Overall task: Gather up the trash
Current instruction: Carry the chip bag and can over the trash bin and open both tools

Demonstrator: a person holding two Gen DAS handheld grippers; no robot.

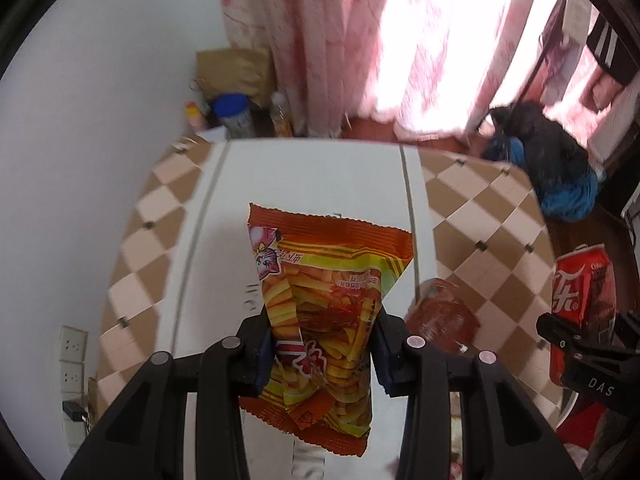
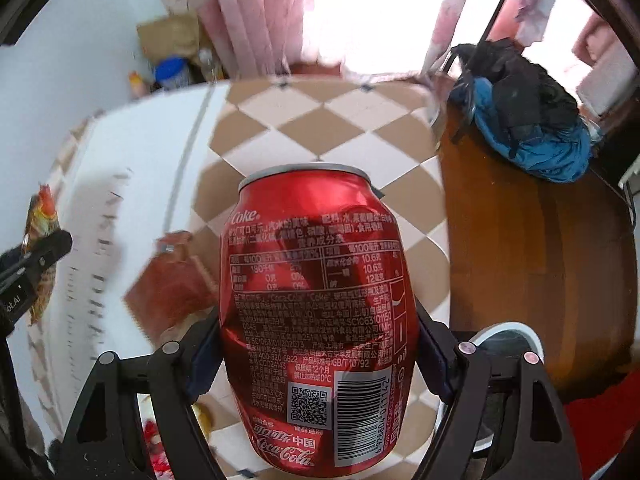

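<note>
Orange bag [image 1: 320, 312] – crinkly, light, pinched mid-body by left gripper [image 1: 322, 354] | red can [image 2: 316, 320] – dented, slick, squeezed at its sides by right gripper [image 2: 320, 354] | both held above table [image 1: 312, 176]

- The snack bag [image 1: 320, 312] in your left claw [image 1: 320, 344] is glossy, crinkled plastic film.
- The cola can [image 2: 316, 320] in your right claw [image 2: 320, 352] is shiny, dented metal.
- Your tabletop [image 2: 320, 128] carries a smooth checked covering.
- The curtain [image 1: 320, 40] is soft pink cloth.
- The floor [image 2: 520, 260] is polished wood.
</note>
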